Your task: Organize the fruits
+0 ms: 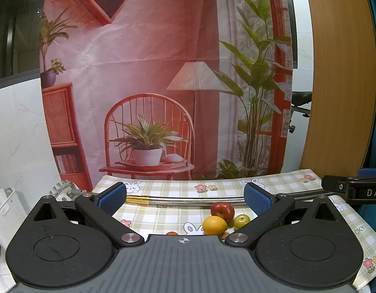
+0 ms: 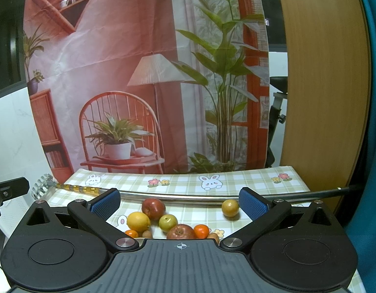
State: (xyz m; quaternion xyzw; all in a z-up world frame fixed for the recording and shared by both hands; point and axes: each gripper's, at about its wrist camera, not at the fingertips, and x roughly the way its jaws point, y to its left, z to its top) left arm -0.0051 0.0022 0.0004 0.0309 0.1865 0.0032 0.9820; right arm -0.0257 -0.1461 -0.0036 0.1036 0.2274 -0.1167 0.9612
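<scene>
Left wrist view: the left gripper (image 1: 185, 199) hangs above the table (image 1: 163, 217) with its blue-padded fingers spread wide and nothing between them. The table wears a green-checked cloth printed with rabbits and flowers. Below and right of the gripper's centre lie a shiny red apple (image 1: 222, 211), a yellow lemon (image 1: 214, 224) touching it in front, and a small green round fruit (image 1: 241, 220) just beside both. A sliver of a small orange fruit (image 1: 172, 233) peeks over the gripper body. A long metal rod with a gold section (image 1: 188, 199) lies across the cloth behind the fruit. A white perforated plastic basket (image 1: 6, 207) stands at the far left, well apart from the fruit.

Right wrist view: the right gripper (image 2: 179, 204) is likewise spread and empty. The fruit lies between and beneath its fingers: a darker red apple (image 2: 180, 232) nearest, an orange mandarin (image 2: 201, 231) touching it, and a yellow-brown round fruit (image 2: 230, 207) alone near the right finger, against the rod.

The risks, as I judge them: round fruit packed this tightly may roll when a neighbour is nudged, and a finger coming down could strike the rod or pinch two pieces together.
</scene>
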